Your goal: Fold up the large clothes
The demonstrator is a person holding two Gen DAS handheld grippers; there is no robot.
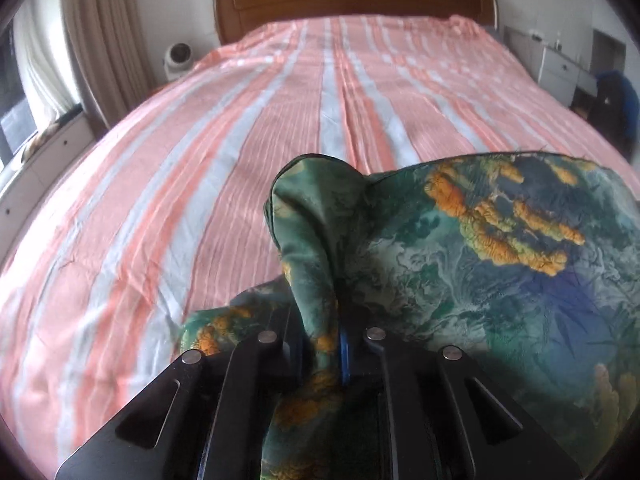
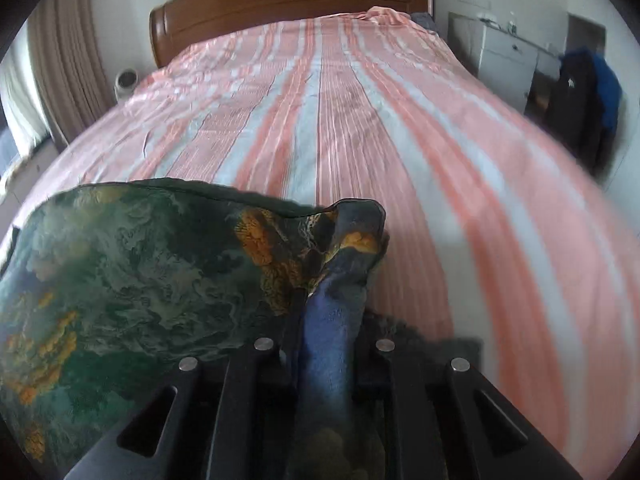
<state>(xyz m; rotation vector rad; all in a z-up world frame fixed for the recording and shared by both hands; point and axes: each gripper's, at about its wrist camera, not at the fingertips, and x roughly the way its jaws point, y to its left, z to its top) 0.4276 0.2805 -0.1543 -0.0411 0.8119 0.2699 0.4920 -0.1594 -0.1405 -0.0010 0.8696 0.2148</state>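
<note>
Striped bed (image 1: 200,160), garment (image 1: 480,260) raised over its near end, one pinched corner in each of left tool (image 1: 320,344) and right tool (image 2: 326,336); spreading step, lay flat next.

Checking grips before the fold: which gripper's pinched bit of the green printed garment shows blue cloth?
The right gripper: blue cloth of the green, orange-patched garment runs between its jaws. The left gripper pinches green-and-orange cloth.

Silky printed garment (image 1: 500,264); ribbed cotton bedspread (image 1: 200,184); glossy wooden headboard (image 1: 352,0).
</note>
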